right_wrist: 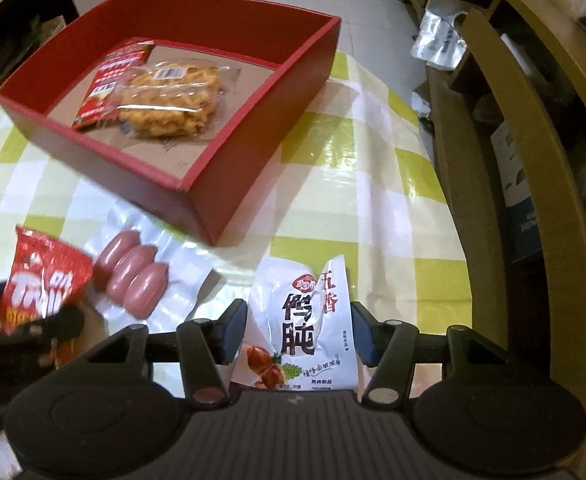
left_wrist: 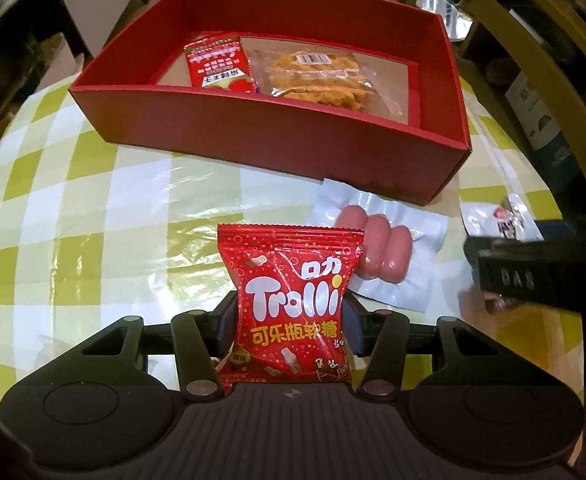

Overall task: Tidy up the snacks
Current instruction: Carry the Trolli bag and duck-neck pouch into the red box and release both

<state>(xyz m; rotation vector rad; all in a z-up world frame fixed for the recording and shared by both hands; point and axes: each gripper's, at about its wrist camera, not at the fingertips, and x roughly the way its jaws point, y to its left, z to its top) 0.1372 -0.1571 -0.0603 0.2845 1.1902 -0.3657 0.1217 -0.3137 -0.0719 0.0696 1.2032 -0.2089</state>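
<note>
The left gripper [left_wrist: 291, 316] is clamped on a red gummy candy bag [left_wrist: 293, 304], its pads pressing the bag's two sides so the pack stands up between them, above the table [left_wrist: 113, 200] with its yellow-and-white checked cover. Just behind the bag lies a clear vacuum pack of three pink sausages [left_wrist: 377, 248], flat on the cloth and close to the near wall of the red box [left_wrist: 293, 148].

The right gripper [right_wrist: 299, 330] has a white snack pouch [right_wrist: 305, 328] with black lettering between its pads. The pouch is crumpled and squeezed at its edges, so the pads look to be pinching it, near the table's right edge.

The red box sits open toward the back of the table. Inside it lie two things side by side and touching: a small red packet [right_wrist: 107, 80] on the left and a clear bag of golden crispy snacks [right_wrist: 169, 108] on the right. A wooden chair [right_wrist: 533, 160] stands beside the table on the right.
</note>
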